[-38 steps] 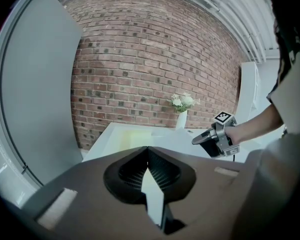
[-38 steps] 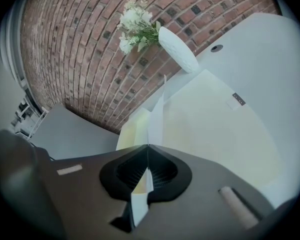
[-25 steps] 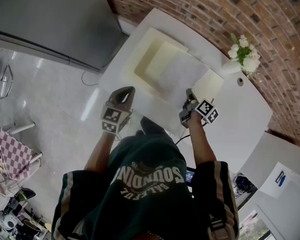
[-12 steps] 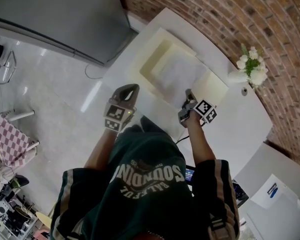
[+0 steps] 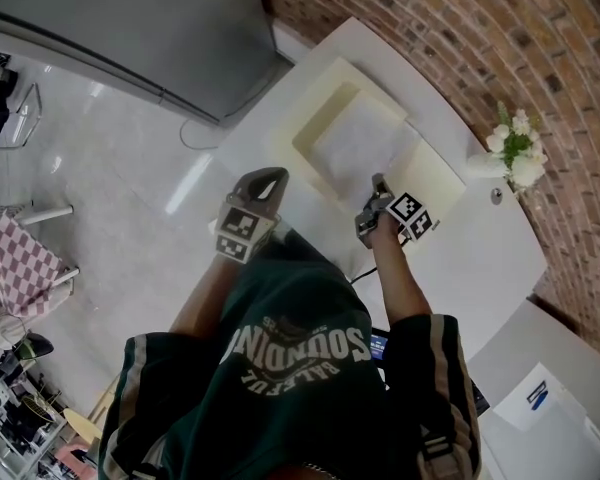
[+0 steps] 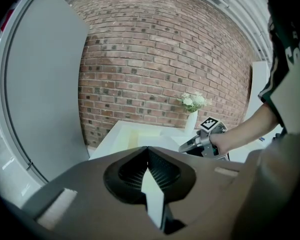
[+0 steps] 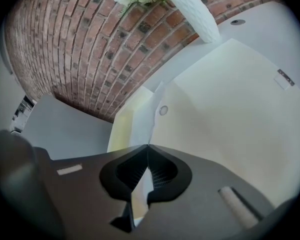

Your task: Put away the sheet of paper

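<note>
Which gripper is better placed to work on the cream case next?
Probably right: the right gripper is beside the cream case holding the sheet of paper; the left gripper sits farther back, by the table edge.

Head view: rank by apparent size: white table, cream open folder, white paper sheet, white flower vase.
1. white table
2. cream open folder
3. white sheet of paper inside it
4. white vase with flowers
All share one tabletop, so nearness barely matters.
</note>
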Demonstrator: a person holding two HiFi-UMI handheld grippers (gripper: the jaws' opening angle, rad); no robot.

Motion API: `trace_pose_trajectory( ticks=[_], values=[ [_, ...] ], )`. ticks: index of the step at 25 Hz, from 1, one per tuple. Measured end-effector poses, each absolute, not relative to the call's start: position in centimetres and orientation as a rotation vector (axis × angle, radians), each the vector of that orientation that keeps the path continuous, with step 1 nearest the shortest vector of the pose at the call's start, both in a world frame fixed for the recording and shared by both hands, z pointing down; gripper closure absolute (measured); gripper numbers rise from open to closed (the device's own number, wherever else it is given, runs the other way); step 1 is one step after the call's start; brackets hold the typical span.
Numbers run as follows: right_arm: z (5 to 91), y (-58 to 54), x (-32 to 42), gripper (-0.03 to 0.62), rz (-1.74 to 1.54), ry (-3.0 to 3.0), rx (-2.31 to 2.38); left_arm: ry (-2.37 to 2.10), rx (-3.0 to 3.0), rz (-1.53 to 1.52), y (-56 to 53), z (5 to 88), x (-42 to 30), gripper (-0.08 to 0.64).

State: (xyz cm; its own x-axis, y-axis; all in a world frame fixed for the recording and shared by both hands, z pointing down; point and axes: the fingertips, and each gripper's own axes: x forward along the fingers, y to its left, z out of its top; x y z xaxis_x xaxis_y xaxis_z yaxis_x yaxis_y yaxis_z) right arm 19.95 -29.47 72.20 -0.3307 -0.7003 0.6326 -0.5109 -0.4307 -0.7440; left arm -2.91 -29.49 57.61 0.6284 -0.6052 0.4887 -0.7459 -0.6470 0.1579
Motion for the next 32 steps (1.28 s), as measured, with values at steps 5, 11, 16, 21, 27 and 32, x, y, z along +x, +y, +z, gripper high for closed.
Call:
trace_pose_trajectory(
  ticks=[5, 11, 16, 21, 27, 32],
  values=[
    [72.6, -30.8, 19.0, 0.591, -1.871, 1.606, -1.711, -1.088, 2.507, 0.573, -29.8, 57.8, -3.2, 0.551],
    [73.0, -31.8, 18.0, 0.591, -1.903, 1.596, -1.692, -1.102, 2.493, 0.559, -29.9, 57.8, -3.4, 0.551],
    [73.9, -32.6, 17.0, 0.591, -1.958, 1.631, -1.706, -1.133, 2.480, 0.561, -30.0, 57.8, -4.1, 0.551],
    [74.9, -32.9, 16.0, 0.591, -2.054, 1.615, -1.684, -1.169, 2.454, 0.561, -29.9, 57.9, -5.0, 0.551],
    [75.8, -33.2, 14.7, 0.591, -2.147, 1.580, -1.607, -1.197, 2.435, 0.561, -29.8, 58.0, -5.5, 0.551],
    [76.2, -33.5, 13.4, 0.587, -2.212, 1.632, -1.562, -1.214, 2.421, 0.571, -29.4, 58.1, -6.0, 0.551]
  ],
)
